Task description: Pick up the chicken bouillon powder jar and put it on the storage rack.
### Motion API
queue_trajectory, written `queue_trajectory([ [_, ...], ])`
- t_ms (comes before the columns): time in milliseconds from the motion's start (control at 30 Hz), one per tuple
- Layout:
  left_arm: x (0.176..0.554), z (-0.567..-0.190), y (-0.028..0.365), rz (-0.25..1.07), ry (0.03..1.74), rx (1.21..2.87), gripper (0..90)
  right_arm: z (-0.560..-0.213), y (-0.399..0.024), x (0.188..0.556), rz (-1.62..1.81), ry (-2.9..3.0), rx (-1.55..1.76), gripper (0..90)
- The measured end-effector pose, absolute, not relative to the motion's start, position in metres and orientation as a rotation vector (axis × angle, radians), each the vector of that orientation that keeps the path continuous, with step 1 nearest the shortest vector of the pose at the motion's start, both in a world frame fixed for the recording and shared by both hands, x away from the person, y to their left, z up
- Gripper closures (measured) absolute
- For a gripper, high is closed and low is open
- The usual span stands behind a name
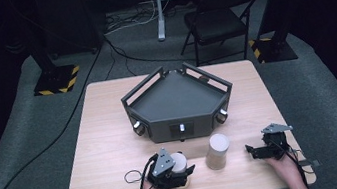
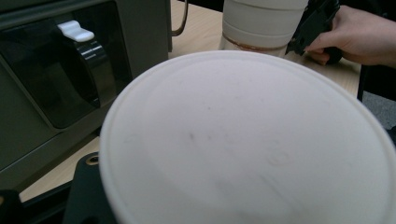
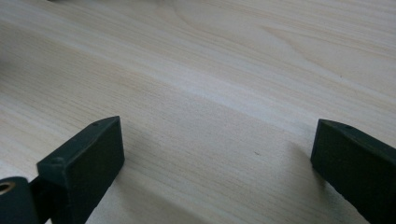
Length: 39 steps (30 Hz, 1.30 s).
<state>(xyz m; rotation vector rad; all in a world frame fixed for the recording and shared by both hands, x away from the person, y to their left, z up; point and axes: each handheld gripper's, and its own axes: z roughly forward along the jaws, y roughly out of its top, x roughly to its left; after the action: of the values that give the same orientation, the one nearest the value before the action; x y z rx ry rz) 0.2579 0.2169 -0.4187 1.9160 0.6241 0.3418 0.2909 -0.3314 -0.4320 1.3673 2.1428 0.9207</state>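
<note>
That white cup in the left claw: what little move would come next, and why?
Probably a small lift straight up. The left claw is shut on the white cup, whose lid fills the left gripper view. A second cup stands close to its right and the dark tray sits just behind, so rising first should avoid bumping either. The right claw rests open on the table, apart.

- Two white cups are counted: one (image 1: 180, 161), another (image 1: 217, 151).
- Two grippers are held: left (image 1: 170, 171), right (image 1: 261, 150).
- One dark tray (image 1: 178, 104) is seen.
- One folding chair (image 1: 218, 19) is seen.
</note>
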Motion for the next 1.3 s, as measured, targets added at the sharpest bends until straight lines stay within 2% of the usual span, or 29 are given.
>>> queue_trajectory([
  [567, 0.271, -0.362, 0.225, 0.417, 0.605, 1.869, 35.6, -0.432, -0.331, 0.291, 0.921, 2.143, 1.367, 1.9],
  [967, 0.302, -0.312, 0.229, 0.446, 0.618, 1.854, 35.6, -0.432, -0.331, 0.291, 0.921, 2.143, 1.367, 1.9],
  [1300, 0.323, -0.287, 0.228, 0.478, 0.664, 1.812, 35.6, -0.432, -0.331, 0.291, 0.921, 2.144, 1.367, 1.8],
])
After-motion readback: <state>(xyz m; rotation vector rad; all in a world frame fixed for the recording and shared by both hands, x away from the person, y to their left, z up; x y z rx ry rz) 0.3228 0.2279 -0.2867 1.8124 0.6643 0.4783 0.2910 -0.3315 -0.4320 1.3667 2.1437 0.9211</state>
